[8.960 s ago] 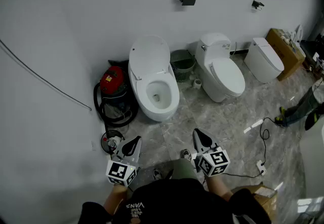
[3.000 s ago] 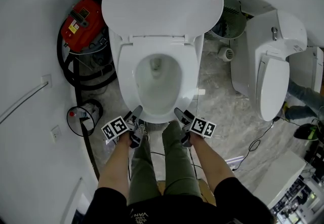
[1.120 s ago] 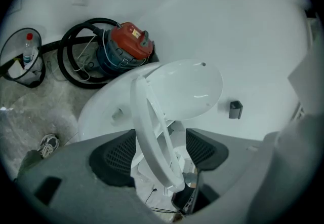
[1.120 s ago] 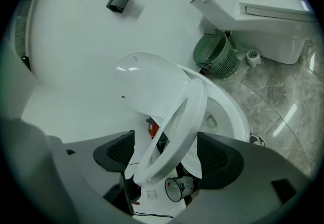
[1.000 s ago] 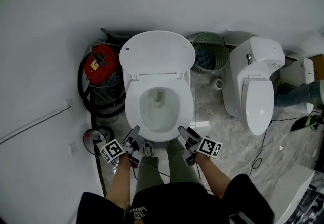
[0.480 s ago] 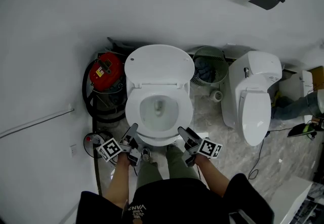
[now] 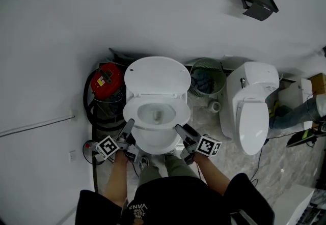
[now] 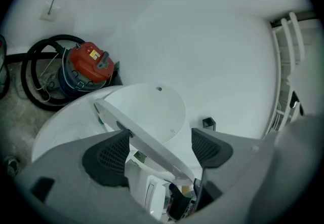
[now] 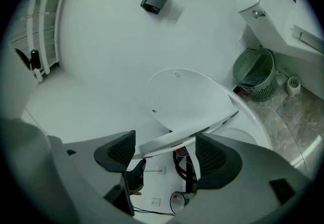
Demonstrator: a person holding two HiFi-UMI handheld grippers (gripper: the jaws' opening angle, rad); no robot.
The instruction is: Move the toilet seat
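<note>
At the white toilet (image 7: 156, 143) the toilet seat (image 7: 182, 116) is tilted up off the bowl, its front rim passing between the released jaws of the left gripper (image 7: 127, 128) at 7 o'clock, which were just opening wider, and the right gripper (image 7: 181, 132) at 5 o'clock.

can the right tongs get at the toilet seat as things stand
Probably yes: the right tongs straddle the toilet seat, whose lifted front rim runs between the open jaws, and nothing else sits in the gap.

Left gripper (image 8: 159, 151), jaws just opening, straddles toilet seat (image 8: 147, 143), perhaps touching it.
</note>
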